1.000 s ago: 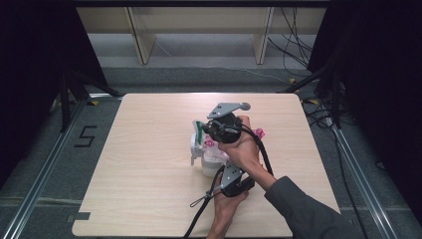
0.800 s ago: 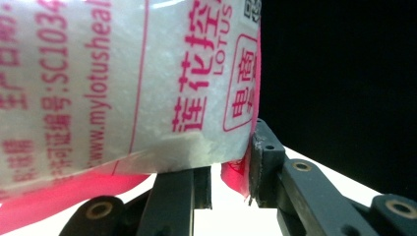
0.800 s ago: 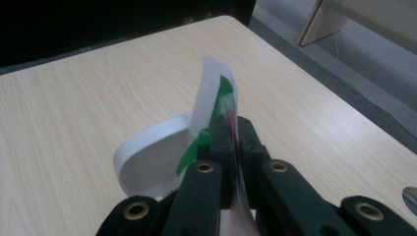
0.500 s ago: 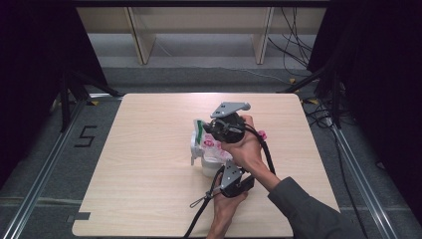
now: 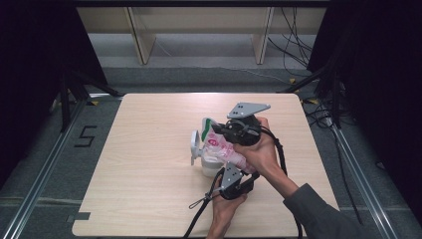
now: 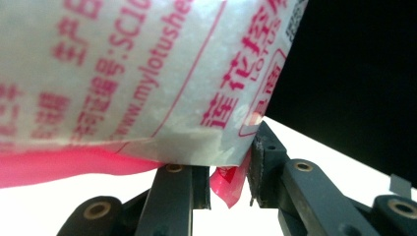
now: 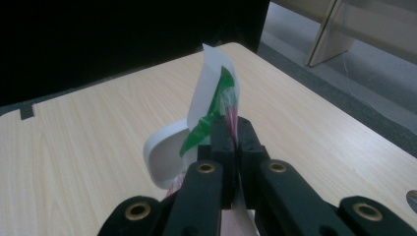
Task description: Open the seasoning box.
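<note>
A white plastic bag (image 5: 221,147) with pink print and a green top strip hangs tilted over a white cup (image 5: 208,164) near the table's middle. My right gripper (image 5: 218,130) is shut on the bag's upper edge; in the right gripper view its jaws (image 7: 235,129) pinch the green and white strip (image 7: 216,88), with the cup's rim (image 7: 162,157) below. My left gripper (image 5: 233,169) holds the bag's lower corner from the near side. In the left gripper view the printed bag (image 6: 147,73) rests on the jaws (image 6: 228,169), with a pink corner (image 6: 226,187) pinched between them.
The light wooden table (image 5: 149,149) has bare surface to the left and at the back. Cables (image 5: 318,114) lie on the floor at the right. Shelf legs (image 5: 139,45) stand behind the table, and a "5" mark (image 5: 85,135) is on the floor at the left.
The right gripper has moved a little right and up with the bag's top edge, stretching the bag. The left gripper has kept still on the lower corner.
</note>
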`<state>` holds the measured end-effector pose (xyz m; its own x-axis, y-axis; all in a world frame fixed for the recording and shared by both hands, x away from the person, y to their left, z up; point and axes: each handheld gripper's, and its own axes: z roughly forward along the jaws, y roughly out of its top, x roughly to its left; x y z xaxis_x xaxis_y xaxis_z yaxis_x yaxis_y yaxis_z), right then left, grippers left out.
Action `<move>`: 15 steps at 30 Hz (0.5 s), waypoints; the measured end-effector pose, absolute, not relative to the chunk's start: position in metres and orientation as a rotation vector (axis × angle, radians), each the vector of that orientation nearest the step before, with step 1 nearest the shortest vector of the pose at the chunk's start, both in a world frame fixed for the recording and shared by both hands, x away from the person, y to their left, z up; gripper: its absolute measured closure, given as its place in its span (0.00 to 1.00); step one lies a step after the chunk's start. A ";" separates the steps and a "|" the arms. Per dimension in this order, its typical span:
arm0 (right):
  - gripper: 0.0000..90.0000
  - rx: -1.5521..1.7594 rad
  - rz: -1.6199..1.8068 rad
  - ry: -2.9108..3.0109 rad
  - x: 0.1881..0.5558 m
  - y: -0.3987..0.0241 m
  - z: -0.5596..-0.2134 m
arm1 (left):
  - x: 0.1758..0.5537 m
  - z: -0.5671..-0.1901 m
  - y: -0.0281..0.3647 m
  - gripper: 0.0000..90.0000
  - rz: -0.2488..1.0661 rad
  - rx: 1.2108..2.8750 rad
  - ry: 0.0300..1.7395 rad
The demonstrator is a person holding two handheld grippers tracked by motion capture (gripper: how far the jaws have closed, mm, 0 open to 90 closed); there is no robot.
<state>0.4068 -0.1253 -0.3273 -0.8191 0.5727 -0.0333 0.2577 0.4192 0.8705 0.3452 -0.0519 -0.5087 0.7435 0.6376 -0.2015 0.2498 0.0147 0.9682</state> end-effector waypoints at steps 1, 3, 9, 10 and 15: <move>1.00 0.732 1.375 2.359 0.404 -0.130 -0.327 | 0.345 -0.509 -0.052 0.81 0.348 1.571 0.741; 1.00 0.738 1.395 2.345 0.403 -0.135 -0.327 | 0.344 -0.510 -0.052 0.80 0.348 1.578 0.743; 1.00 0.759 1.482 2.289 0.396 -0.154 -0.325 | 0.341 -0.510 -0.049 0.76 0.365 1.612 0.733; 1.00 0.772 1.515 2.281 0.395 -0.156 -0.325 | 0.341 -0.510 -0.049 0.75 0.367 1.625 0.729; 1.00 0.816 1.546 2.239 0.391 -0.170 -0.328 | 0.342 -0.511 -0.047 0.69 0.372 1.663 0.748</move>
<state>0.3913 -0.1702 -0.3279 -0.7937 0.6040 0.0720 0.2815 0.2597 0.9237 0.3415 -0.0472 -0.5109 0.7409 0.6535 -0.1551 0.2700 -0.0782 0.9597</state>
